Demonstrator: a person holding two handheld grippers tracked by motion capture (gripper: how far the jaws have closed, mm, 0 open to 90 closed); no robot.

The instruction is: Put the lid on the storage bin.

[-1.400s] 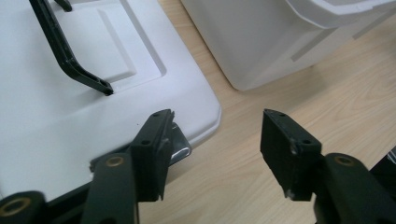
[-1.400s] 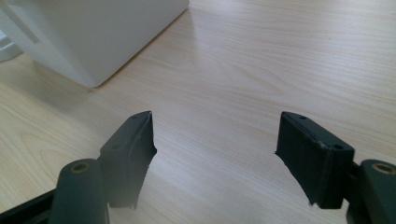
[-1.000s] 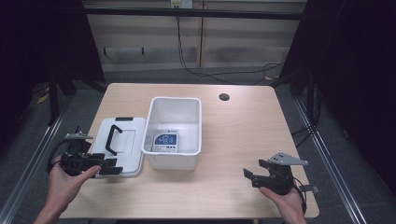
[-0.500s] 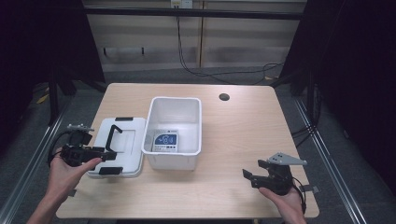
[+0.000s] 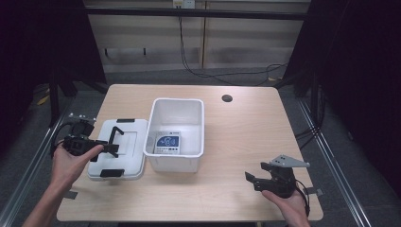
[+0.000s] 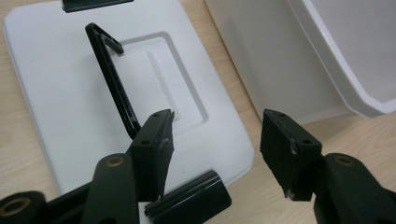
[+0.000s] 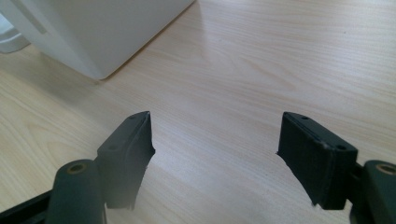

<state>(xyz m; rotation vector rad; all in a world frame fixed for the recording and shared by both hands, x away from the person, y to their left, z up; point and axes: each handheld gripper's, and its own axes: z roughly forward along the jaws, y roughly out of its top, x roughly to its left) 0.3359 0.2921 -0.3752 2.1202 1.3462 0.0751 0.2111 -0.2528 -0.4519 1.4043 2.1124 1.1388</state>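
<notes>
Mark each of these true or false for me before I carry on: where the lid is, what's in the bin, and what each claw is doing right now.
1. The white lid lies flat on the table, left of the white bin. True.
2. The lid's black handle is folded flat. False: it stands up from the lid.
3. The left claw is open over the lid, holding nothing. True.
4. The bin is empty. False: a blue and white printed item lies on its bottom.
5. The right claw is shut on the bin's rim. False: it is open above bare table, with the bin's corner off to one side.
</notes>
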